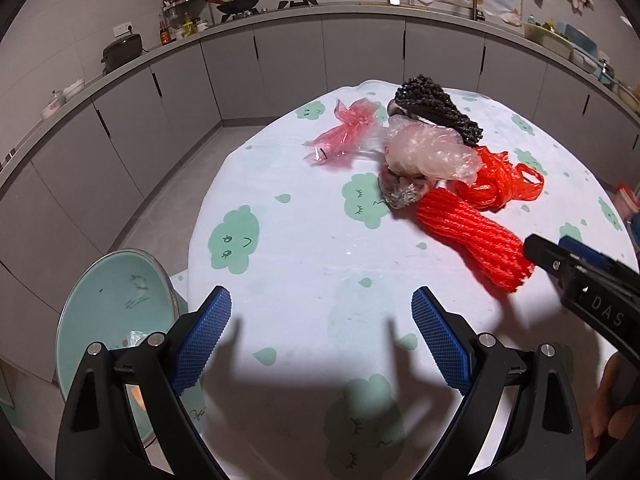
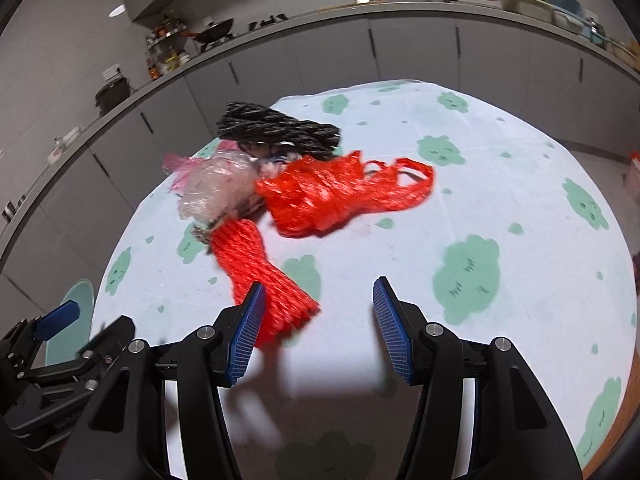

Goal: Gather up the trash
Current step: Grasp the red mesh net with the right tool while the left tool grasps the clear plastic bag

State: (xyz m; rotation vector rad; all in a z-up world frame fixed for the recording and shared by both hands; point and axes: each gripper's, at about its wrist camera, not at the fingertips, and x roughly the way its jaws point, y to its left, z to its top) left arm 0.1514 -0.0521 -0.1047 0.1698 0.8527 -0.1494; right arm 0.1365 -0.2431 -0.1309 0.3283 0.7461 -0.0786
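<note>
While both claws gape empty, trash lies ahead.
Only the left claw (image 1: 322,334) sees the bin (image 1: 112,320); the right claw (image 2: 318,330) nears red netting (image 2: 264,280).

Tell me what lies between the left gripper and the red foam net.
Only bare tablecloth lies between the left gripper and the red foam net, in the left wrist view.
</note>
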